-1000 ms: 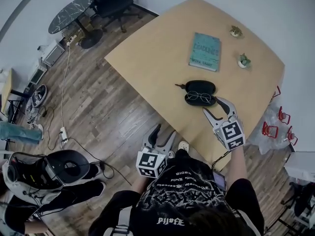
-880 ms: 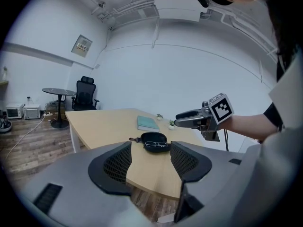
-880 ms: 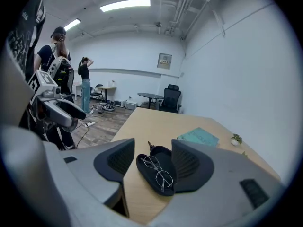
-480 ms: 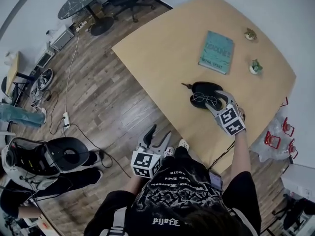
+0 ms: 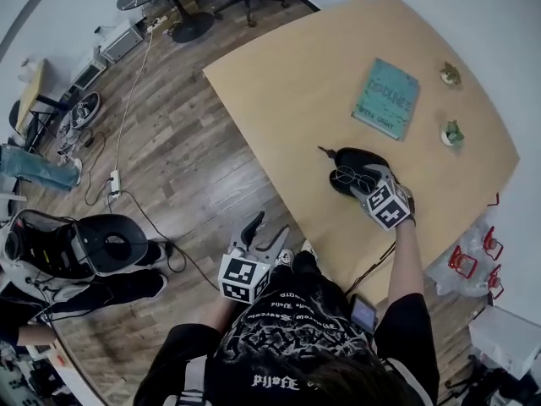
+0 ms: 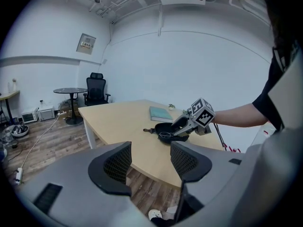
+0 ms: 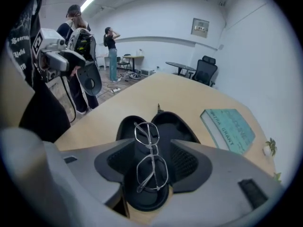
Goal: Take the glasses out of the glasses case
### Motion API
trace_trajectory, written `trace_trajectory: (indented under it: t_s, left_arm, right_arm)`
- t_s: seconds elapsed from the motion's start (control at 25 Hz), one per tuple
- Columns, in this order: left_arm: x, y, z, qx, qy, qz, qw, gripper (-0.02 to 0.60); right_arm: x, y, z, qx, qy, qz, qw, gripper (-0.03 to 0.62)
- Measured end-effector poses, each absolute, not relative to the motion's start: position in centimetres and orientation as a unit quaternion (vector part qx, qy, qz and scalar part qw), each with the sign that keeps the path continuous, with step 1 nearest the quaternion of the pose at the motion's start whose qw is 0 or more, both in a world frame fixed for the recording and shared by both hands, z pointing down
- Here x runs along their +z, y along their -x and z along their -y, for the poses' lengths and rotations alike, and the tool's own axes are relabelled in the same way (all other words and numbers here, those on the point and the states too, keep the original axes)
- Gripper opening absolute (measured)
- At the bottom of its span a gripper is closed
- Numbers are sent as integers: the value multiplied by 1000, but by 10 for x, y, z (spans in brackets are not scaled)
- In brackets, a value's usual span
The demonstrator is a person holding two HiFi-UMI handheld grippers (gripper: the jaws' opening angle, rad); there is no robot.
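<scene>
An open black glasses case (image 5: 348, 160) lies on the wooden table (image 5: 287, 83), with thin metal-framed glasses (image 5: 349, 177) resting in it. My right gripper (image 5: 363, 182) reaches over the case. In the right gripper view its jaws stand apart on either side of the near lens of the glasses (image 7: 150, 157), close to the frame, above the case (image 7: 166, 122). My left gripper (image 5: 267, 229) hangs off the table's near edge over the floor, open and holding nothing. From the left gripper (image 6: 150, 162) view, the right gripper (image 6: 182, 125) shows at the case (image 6: 163, 128).
A teal book (image 5: 387, 98) lies beyond the case, with two small potted plants (image 5: 450, 74) (image 5: 452, 134) to its right. The table's near edge runs just under my right arm. A backpack (image 5: 76, 256) and cables lie on the wooden floor at left.
My right gripper has moved forward from the table's near edge onto the case and now straddles the glasses. The left gripper has stayed low beside the table.
</scene>
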State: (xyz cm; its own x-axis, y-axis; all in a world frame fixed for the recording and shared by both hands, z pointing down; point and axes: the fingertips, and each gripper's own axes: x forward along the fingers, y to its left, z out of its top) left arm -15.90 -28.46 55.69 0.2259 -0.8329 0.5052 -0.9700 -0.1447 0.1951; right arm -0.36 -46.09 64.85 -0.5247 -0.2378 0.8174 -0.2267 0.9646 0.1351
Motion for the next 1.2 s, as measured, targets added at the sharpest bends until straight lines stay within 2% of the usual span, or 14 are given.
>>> trace_trajectory:
  t_s: [0.08,0.36,0.84,1.2]
  left_arm:
    - [562,161,282,143,-736,610,255,264]
    - [577,163,278,184,-727,610,257,264]
    - [580,145,282,214,-740,590,241,264]
    - [581,142,280,215,-742,588,241,264]
  right_arm:
    - [655,4,466,-14,-136,866,480,213]
    - [680,3,463,-13,-103,852,513,213]
    - [685,3,467,85,-109,876,462,195]
    - [679,7,468,91,-125,882,445,181]
